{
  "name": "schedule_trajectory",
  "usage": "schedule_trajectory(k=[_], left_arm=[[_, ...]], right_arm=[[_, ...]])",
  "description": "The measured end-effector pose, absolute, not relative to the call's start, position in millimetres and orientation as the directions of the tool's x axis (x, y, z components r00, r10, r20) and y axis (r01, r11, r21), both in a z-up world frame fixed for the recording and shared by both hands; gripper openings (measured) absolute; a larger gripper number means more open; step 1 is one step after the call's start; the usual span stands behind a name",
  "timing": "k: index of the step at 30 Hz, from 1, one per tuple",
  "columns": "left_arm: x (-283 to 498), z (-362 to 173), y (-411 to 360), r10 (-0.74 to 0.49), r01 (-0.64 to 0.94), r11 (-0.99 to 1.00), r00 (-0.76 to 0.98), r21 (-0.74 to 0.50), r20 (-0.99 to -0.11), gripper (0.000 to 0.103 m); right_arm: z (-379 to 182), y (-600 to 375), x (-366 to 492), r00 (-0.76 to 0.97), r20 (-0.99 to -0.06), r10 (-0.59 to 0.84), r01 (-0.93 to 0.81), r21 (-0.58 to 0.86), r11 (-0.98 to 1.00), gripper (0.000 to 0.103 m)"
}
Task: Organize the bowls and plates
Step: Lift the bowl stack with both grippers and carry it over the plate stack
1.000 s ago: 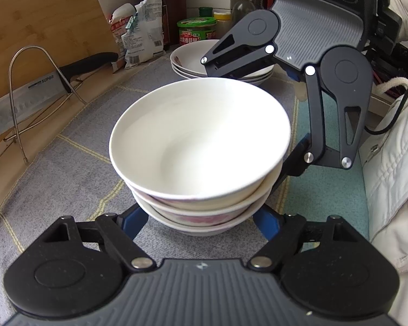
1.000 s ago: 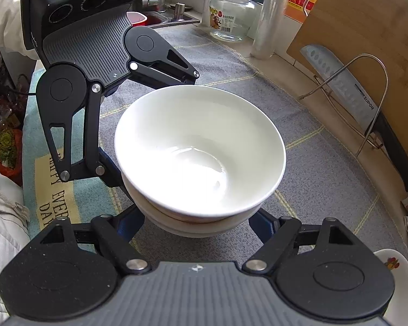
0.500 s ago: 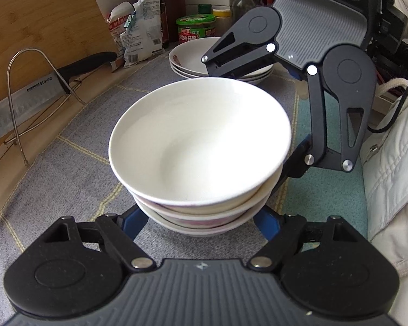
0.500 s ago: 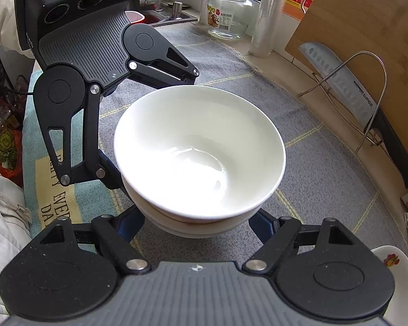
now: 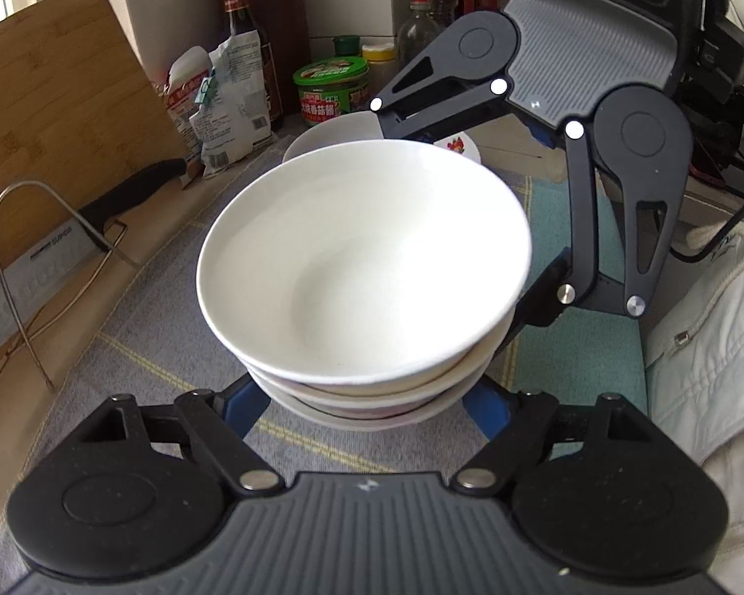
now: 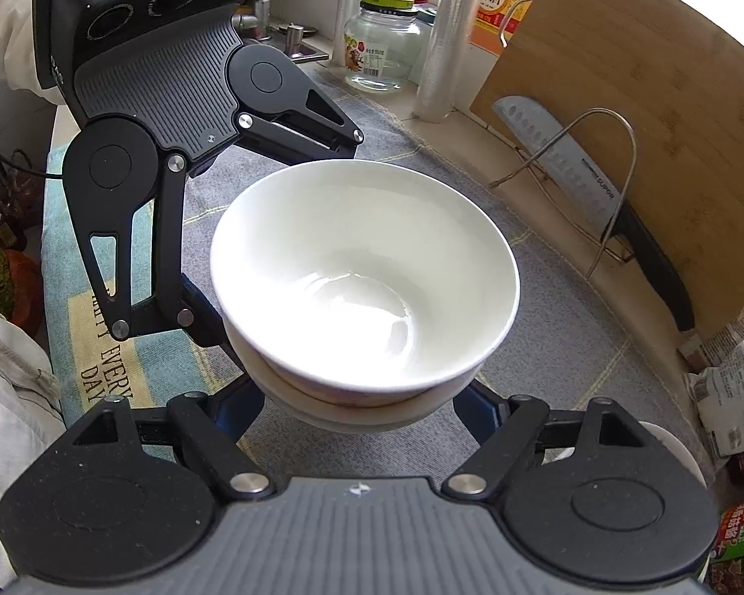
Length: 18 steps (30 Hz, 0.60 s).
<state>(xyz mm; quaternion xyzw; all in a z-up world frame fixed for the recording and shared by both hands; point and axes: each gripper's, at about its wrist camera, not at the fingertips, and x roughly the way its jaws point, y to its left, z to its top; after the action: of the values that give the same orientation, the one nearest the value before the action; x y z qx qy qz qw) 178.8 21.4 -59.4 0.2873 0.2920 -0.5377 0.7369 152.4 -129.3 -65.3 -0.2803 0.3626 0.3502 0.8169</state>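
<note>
A grey checked cloth is covering the counter, with stacked plates lying beyond the left claw.

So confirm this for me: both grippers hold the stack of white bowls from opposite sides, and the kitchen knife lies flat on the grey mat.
Wrong about the knife. The kitchen knife leans against the wooden cutting board behind a wire stand, off the grey mat, as the right wrist view shows. The left gripper and right gripper do hold the stack of white bowls from opposite sides.

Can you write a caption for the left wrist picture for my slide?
Two tools, left tool and right tool, hold a stack of white bowls above the grey cloth.
</note>
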Motion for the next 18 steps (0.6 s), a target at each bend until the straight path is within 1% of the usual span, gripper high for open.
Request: schedule_trajectory(k=[7,18], left_arm=[[189.4,-45.5,-32.0,-0.652,0.971,0.184,0.239,0.156,-0.720,0.083],[218.1,-49.0,-123.4,-0.686,0.979,0.071,0.187,0.190,-0.703,0.083]], right_arm=[[-48.2,-176.7,152.9,0.555,-0.764,0.330,-0.718,-0.238,0.654,0.086],[-44.2,-259.0,168.1,0.613,-0.757,0.227,-0.617,-0.278,0.737,0.086]])
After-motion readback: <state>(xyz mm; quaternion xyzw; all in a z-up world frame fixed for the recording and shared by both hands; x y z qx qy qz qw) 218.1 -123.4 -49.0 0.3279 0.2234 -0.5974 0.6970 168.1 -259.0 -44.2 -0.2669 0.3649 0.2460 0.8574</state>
